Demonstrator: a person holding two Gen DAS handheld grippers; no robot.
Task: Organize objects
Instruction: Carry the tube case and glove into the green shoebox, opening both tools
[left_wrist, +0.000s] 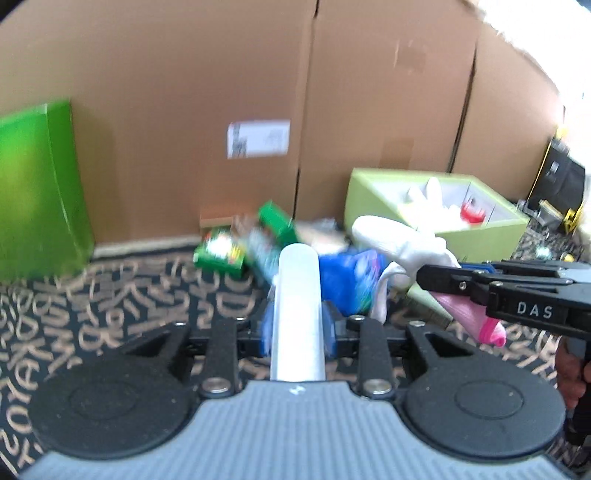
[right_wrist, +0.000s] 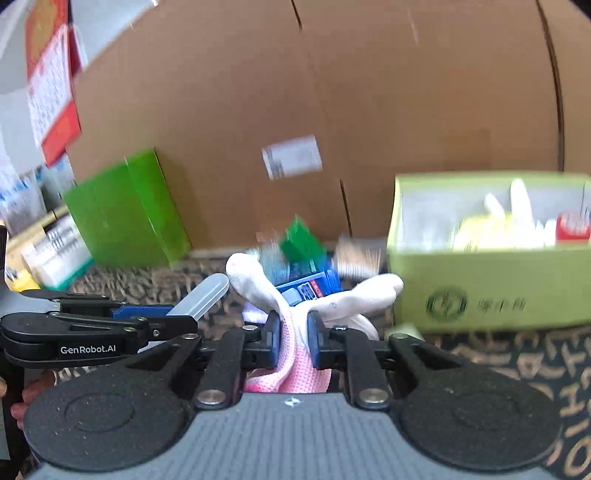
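My left gripper (left_wrist: 297, 325) is shut on a translucent white tube (left_wrist: 297, 295) that sticks out forward; it also shows in the right wrist view (right_wrist: 205, 295). My right gripper (right_wrist: 294, 332) is shut on a white and pink glove (right_wrist: 295, 314), held above the patterned cloth; in the left wrist view the glove (left_wrist: 391, 240) hangs from the right gripper (left_wrist: 439, 275). A light green open box (right_wrist: 480, 280) with white gloves and a red item inside stands to the right. A pile of blue and green packets (left_wrist: 258, 243) lies ahead.
A tall cardboard wall (left_wrist: 258, 92) closes the back. A bright green box (left_wrist: 33, 192) stands at the left. A black and yellow case (left_wrist: 561, 184) is at the far right. The black cloth with gold lettering (left_wrist: 110, 306) covers the surface.
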